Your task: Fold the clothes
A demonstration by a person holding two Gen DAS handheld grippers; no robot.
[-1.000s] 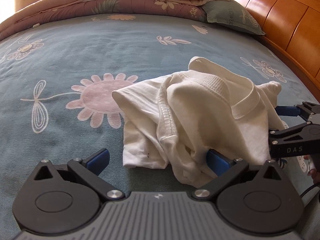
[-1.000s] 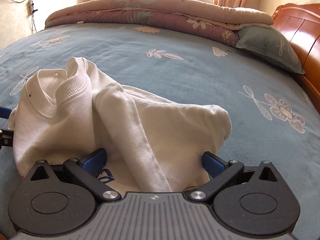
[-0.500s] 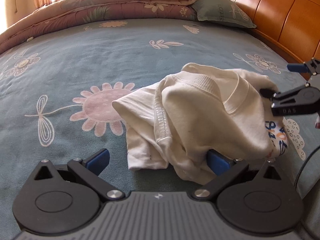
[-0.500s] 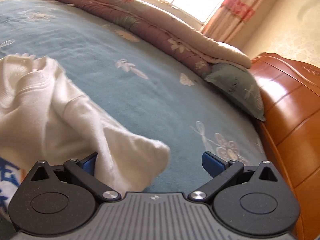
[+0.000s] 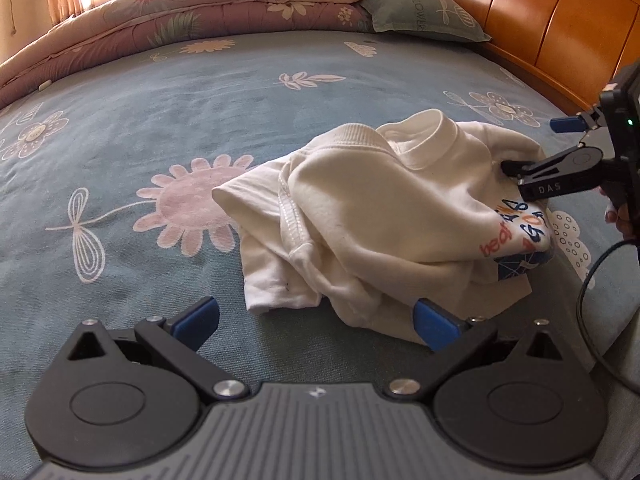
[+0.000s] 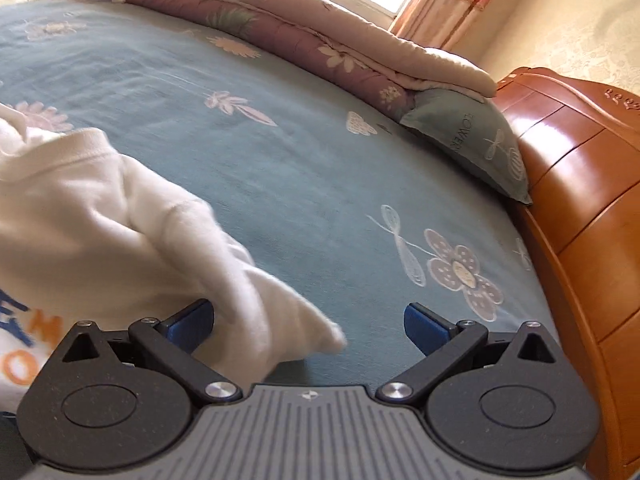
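Left wrist view: the left gripper [image 5: 316, 322] hangs low over the blue flowered bedspread [image 5: 168, 120] with its two blue-tipped fingers spread wide and nothing between them. One crumpled white garment [image 5: 372, 216] lies just ahead and to the right of it; the right fingertip touches the heap's near edge, the left fingertip sits over bare bedspread. A patch of coloured lettering [image 5: 516, 228] shows on the garment's right side. Further right, the right gripper [image 5: 532, 146] reaches in from the frame edge: its lower finger presses against the garment's far right side, its upper blue tip stands clear above, so the jaws are parted. One cable [image 5: 588, 280] loops down beside it. Far ahead lie one folded quilt [image 5: 208, 8] and one grey-green pillow [image 5: 420, 8], with a wooden headboard [image 5: 540, 12] along the right.

Right wrist view: the right gripper [image 6: 308, 320] is spread open, empty. The white garment [image 6: 100, 224] fills the left; a blurred fold of it lies across the left fingertip and ends in the gap between the two fingers, well short of the right one, which sits over the bedspread [image 6: 280, 160]. Ahead to the right are the same pillow [image 6: 468, 136], the quilt [image 6: 280, 16] and the headboard [image 6: 580, 208].
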